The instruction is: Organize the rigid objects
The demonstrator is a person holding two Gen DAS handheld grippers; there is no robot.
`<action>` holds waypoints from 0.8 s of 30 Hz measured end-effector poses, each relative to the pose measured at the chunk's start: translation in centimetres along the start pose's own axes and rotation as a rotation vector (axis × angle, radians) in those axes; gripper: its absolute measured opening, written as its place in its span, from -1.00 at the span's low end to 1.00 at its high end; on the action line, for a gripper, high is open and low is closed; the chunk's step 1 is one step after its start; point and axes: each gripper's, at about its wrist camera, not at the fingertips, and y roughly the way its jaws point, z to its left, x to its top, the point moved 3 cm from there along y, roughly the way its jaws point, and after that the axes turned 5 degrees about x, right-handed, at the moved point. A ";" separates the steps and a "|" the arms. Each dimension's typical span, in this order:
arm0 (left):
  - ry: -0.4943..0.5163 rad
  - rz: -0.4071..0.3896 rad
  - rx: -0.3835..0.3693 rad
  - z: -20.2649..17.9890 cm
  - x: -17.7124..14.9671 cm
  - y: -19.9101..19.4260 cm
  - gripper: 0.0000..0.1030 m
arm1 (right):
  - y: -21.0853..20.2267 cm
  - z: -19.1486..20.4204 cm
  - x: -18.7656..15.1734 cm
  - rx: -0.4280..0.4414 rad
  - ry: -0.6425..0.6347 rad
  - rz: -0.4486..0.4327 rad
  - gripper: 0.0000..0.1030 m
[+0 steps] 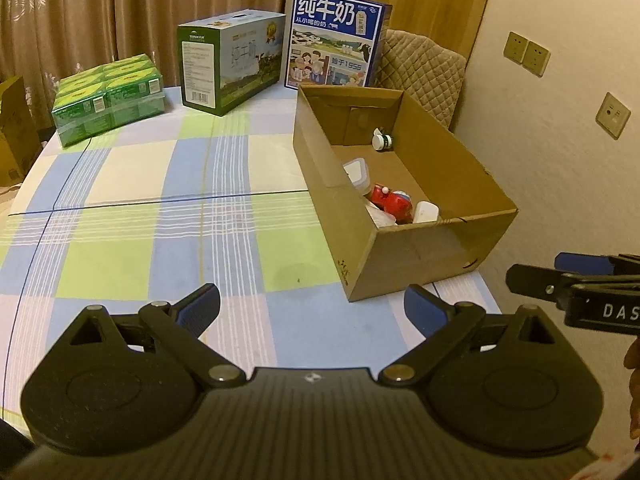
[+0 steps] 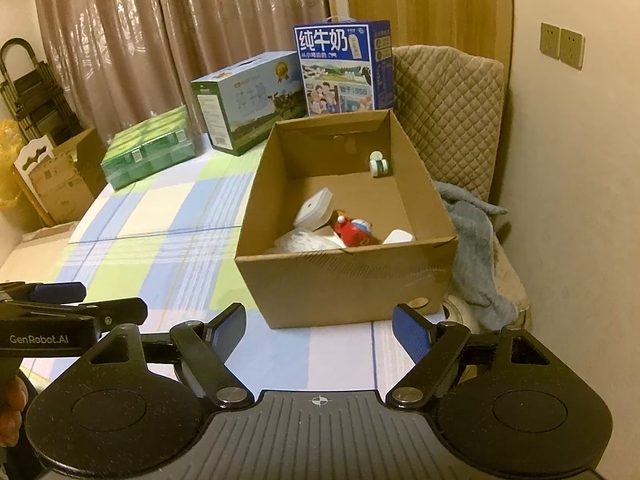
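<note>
At the far left of the checked surface (image 1: 132,240) we see a green shrink-wrapped pack (image 1: 108,98), then a green-and-white milk carton case (image 1: 232,62), then a blue milk case (image 1: 336,40) standing upright just behind the open cardboard box (image 2: 344,280). Inside the box lie a small white bottle (image 2: 378,163) at the far corner, a white square-lidded container (image 2: 316,208) tilted on its side, a red toy figure (image 2: 354,230) just beside it, and a white block (image 2: 398,237) against the near wall. Our left tool (image 1: 312,308) hovers above the bare cloth with its blue pads (image 1: 200,308) spread wide, gripping nothing. Our right tool (image 2: 318,330) is likewise spread wide and empty, facing the box's near wall.
</note>
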 end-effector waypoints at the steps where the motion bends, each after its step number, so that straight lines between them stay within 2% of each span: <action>1: -0.001 0.000 -0.001 0.0 0.0 0.0 0.89 | 0.0 0.0 -0.1 0.000 0.003 0.000 0.50; 24: -0.010 -0.013 -0.001 -0.2 0.3 -0.3 0.89 | -0.1 -0.1 0.0 -0.006 0.015 -0.009 0.50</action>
